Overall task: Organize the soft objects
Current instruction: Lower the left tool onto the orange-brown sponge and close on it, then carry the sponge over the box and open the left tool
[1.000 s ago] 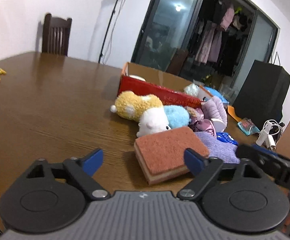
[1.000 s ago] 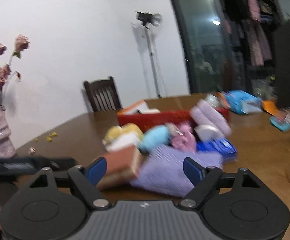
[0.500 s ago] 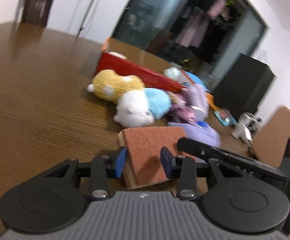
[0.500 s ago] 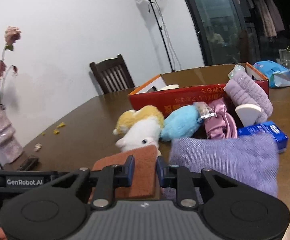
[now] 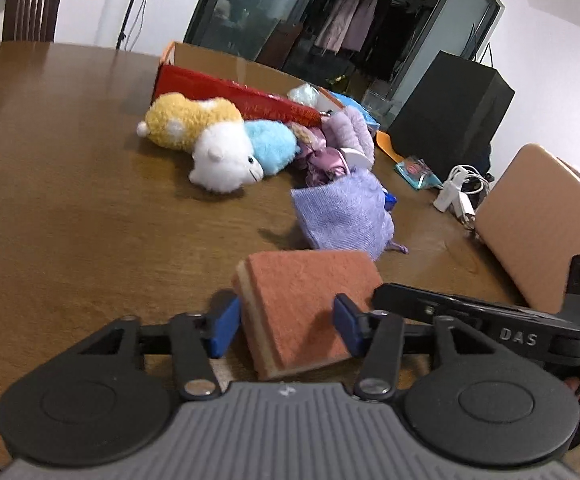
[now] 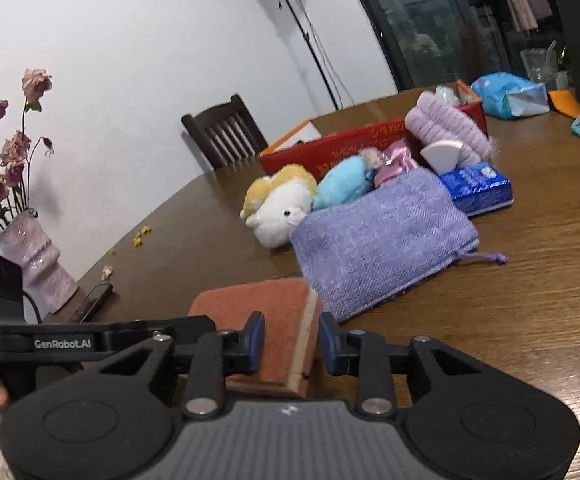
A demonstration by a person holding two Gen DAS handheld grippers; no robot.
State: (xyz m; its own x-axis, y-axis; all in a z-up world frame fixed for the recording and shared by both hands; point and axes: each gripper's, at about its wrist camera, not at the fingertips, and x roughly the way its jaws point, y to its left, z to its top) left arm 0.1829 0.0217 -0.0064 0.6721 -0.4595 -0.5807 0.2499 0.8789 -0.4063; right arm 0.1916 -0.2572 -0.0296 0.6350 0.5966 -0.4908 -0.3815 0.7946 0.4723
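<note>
A rust-brown sponge (image 5: pixel 306 300) with a cream foam layer is held between both grippers, just above the wooden table (image 5: pixel 69 208). My left gripper (image 5: pixel 285 322) is shut on one end of the sponge. My right gripper (image 6: pixel 290 342) is shut on its other end (image 6: pixel 265 320). Beyond lie a purple knit pouch (image 5: pixel 344 212) (image 6: pixel 382 236), a white plush (image 5: pixel 223 160), a yellow plush (image 5: pixel 187 120), a blue plush (image 5: pixel 273 146) and a pink fabric piece (image 5: pixel 322 156). A red box (image 5: pixel 225 90) stands behind them.
A lilac fuzzy roll (image 6: pixel 448 132) and a blue tissue pack (image 6: pixel 478 188) lie by the box. A vase of dried roses (image 6: pixel 29 256) and a phone (image 6: pixel 93 300) stand at the left edge. A tan chair back (image 5: pixel 542 232), a charger (image 5: pixel 458 196) and a black bag (image 5: pixel 450 116) are on the right.
Both grippers closed from wide open onto the sponge and drew it back toward me, away from the plush pile and the purple pouch.
</note>
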